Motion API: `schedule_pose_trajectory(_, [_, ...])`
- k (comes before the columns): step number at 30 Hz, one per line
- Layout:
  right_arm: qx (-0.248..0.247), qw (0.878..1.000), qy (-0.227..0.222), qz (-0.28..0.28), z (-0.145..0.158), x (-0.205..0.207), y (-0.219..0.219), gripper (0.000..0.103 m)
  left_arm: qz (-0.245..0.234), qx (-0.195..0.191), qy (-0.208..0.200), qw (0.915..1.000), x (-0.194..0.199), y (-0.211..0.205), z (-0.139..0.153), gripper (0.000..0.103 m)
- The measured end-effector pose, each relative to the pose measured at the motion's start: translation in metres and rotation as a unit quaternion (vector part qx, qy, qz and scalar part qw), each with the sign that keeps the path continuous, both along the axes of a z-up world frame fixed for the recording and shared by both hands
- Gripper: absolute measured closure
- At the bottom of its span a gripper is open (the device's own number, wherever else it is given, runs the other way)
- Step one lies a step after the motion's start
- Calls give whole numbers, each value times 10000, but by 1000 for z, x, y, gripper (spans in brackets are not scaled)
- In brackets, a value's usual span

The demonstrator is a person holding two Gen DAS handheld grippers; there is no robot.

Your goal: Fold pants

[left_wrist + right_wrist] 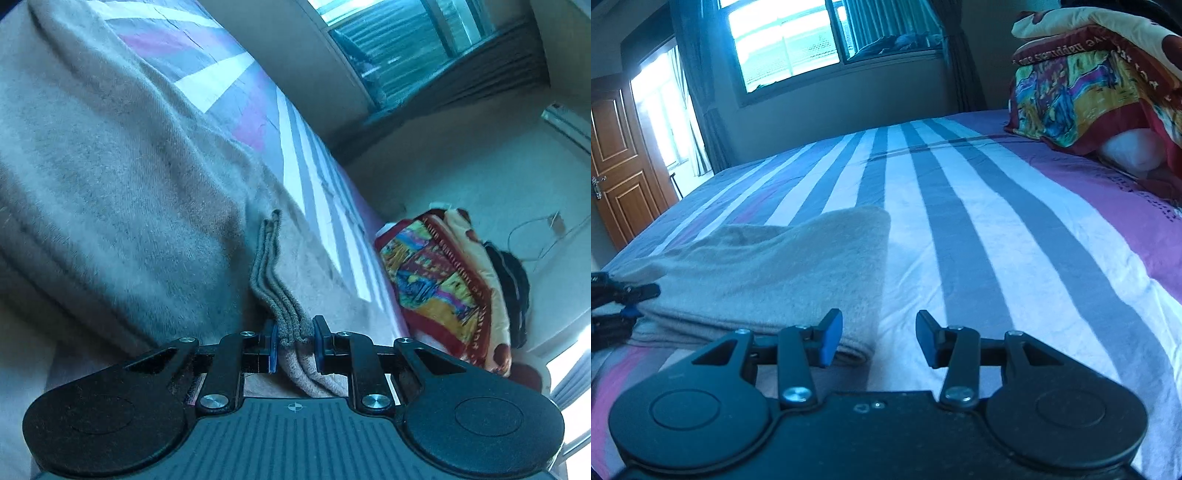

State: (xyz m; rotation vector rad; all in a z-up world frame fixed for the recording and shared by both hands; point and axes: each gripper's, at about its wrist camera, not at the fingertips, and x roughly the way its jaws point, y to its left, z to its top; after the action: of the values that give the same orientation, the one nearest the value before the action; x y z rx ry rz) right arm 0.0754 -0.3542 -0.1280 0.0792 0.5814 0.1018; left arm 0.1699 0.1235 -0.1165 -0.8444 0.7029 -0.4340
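Striped bed: your whole workspace is a bedsheet [960, 206] in white, grey-blue and pink bands, filling the right wrist view from the near edge to the far wall; the same sheet [295, 162] runs diagonally behind the cloth in the left wrist view.
Room behind: you face a window [786, 48] with curtains, and a wooden door [620, 173] stands at the far left of the right wrist view.
Bedding pile: a folded multicoloured blanket [1082, 92] sits at the far right corner of the bed, with a white pillow [1130, 151] showing beneath it; it also appears in the left wrist view [443, 284].
Pants: the beige fleecy pants [768, 277] lie folded in layers on the near left part of the bed, their folded edge just beside your right tool.
Left gripper: your left gripper [295, 341] is clamped on the pants [110, 177], pinching several stacked layer edges between its blue pads; it shows at the left margin of the right wrist view [624, 299], at the cloth's left end.
Right gripper: your right gripper [879, 338] hangs just above the sheet with its fingers spread and nothing between them; its left pad [829, 338] is right by the pants' near right corner, though you cannot tell from here whether it touches.
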Motion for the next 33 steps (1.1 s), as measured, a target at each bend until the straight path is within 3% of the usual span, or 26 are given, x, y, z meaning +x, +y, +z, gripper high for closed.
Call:
schedule_pose_trajectory(4, [-219,9990,377,-13,-8,10,6,61,-163,179,-41,9997,10,-3,7,84])
schedule_pose_trajectory(8, [-89,9998,-69,-169,1,4,4,60,-173,358,-114,9991,20,-5,9,84])
schedule_pose_trajectory(11, [-249,9977,617,-114,-23,26,5,61,-203,485,116,9985,26,-9,3,84])
schedule_pose_trajectory(15, [-74,9988,434,-226,-12,28,3,64,-234,571,63,9981,19,-7,1,84])
schedule_pose_trajectory(18, [28,9998,73,-161,-1,27,4,63,-189,489,9,9986,10,-3,-4,84])
schedule_pose_trajectory(19, [-23,9998,178,-99,-4,33,6,65,-169,451,3,9988,7,-2,-6,84])
schedule_pose_trajectory(21, [-391,9959,805,-82,-23,50,11,64,-152,394,16,9991,1,-1,-7,84])
schedule_pose_trajectory(28, [-287,9965,788,-71,-20,50,5,62,-151,191,-19,9997,5,3,-10,84])
schedule_pose_trajectory(30, [-261,9966,784,-66,-21,49,4,62,-17,195,-72,9998,11,4,-7,72])
schedule_pose_trajectory(31, [-257,9965,787,-66,-21,49,4,61,62,241,-97,9996,14,5,-6,60])
schedule_pose_trajectory(33, [-277,9964,793,-65,-19,51,5,60,106,300,-91,9995,21,5,-5,58])
